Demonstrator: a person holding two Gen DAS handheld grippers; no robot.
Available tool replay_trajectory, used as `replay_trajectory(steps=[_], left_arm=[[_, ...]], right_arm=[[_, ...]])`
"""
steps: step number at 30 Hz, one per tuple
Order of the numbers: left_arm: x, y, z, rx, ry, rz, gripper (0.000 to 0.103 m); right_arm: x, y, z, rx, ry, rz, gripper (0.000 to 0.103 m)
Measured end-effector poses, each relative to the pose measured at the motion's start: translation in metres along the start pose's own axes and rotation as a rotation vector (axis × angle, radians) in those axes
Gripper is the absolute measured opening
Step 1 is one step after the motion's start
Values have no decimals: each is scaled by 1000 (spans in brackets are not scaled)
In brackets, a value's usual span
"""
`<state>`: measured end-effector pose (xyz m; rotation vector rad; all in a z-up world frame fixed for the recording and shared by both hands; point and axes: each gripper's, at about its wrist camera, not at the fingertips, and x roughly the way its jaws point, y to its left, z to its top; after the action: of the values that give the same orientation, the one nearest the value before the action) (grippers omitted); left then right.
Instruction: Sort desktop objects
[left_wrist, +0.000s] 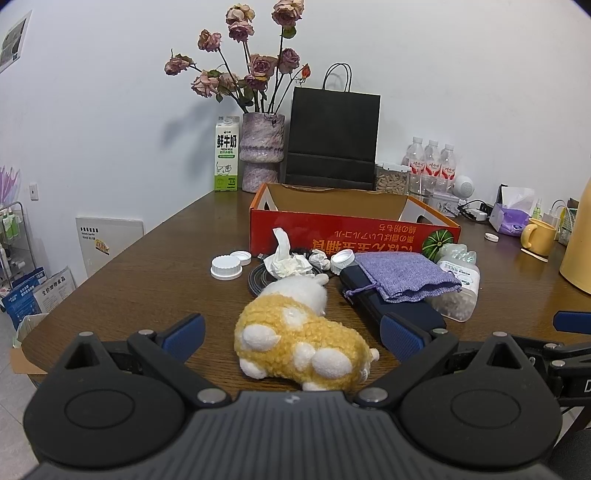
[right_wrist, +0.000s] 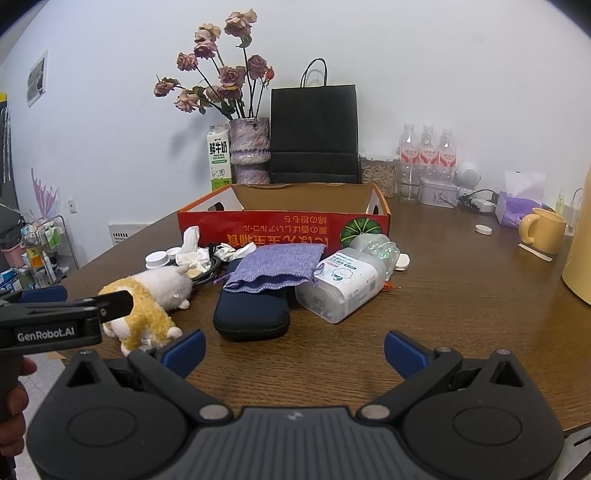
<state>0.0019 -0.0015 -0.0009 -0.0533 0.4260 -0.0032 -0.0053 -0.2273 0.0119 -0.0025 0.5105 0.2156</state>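
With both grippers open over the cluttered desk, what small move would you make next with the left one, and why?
I would probably ease the left gripper forward and close it on the plush toy. Its jaws stand wide open with the toy lying between the fingers, nothing gripped yet, and the open red box sits just behind the clutter. The right gripper is open over bare table, near the dark case.
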Motion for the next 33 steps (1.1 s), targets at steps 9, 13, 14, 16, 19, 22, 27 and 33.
replay_trajectory(steps=[9, 13, 14, 16, 19, 22, 27, 33], left_arm=[[-1, 0, 3, -1, -2, -5, 103], [-1, 1, 3, -1, -2, -4, 103], [-1, 1, 3, -2, -2, -4, 103], [-1, 1, 3, -2, -2, -4, 103], [-1, 1, 3, -2, -2, -4, 103], [-1, 1, 2, -2, -2, -5, 103], [0, 1, 1, 2, -1, -5, 103], [7, 2, 3, 15, 13, 1, 103]], right_arm=[[-2, 0, 1, 0, -2, 0, 103], [-2, 0, 2, -1, 0, 1, 103], [-2, 0, 2, -1, -1, 1, 103], [-2, 0, 3, -1, -1, 1, 103], [-2, 0, 4, -1, 0, 0, 103], [-1, 1, 3, -2, -1, 1, 103], [0, 2, 1, -2, 1, 0, 103], [5, 3, -3, -10, 7, 1, 103]])
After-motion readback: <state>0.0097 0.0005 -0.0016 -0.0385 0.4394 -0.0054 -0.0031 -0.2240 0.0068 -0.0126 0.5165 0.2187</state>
